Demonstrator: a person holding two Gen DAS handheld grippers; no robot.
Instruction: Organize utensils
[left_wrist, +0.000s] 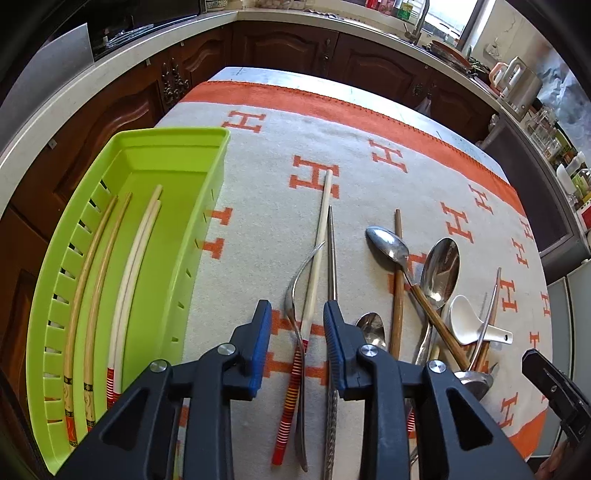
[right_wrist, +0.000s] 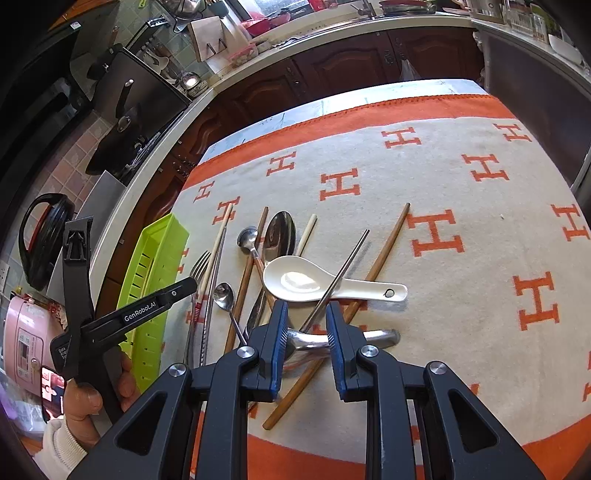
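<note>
A green slotted tray (left_wrist: 207, 206) stands at the left of the table and holds several chopsticks (left_wrist: 125, 266). My left gripper (left_wrist: 297, 312) is open above a cream chopstick with a red striped end (left_wrist: 319, 243), a fork (left_wrist: 295, 291) and a steel chopstick (left_wrist: 332, 258). To the right lies a pile of steel spoons (left_wrist: 441, 269), a brown chopstick (left_wrist: 398, 280) and a white ceramic spoon (left_wrist: 469, 321). My right gripper (right_wrist: 306, 314) is open over this pile, above the white spoon (right_wrist: 295, 280), a steel chopstick (right_wrist: 343, 273) and a brown chopstick (right_wrist: 384, 251).
The table is covered by a cream cloth (left_wrist: 280, 147) with orange H marks and an orange border. Dark wooden cabinets (left_wrist: 288, 44) and a counter ring the table. The tray also shows in the right wrist view (right_wrist: 159, 251), beside the left gripper's body (right_wrist: 147, 310).
</note>
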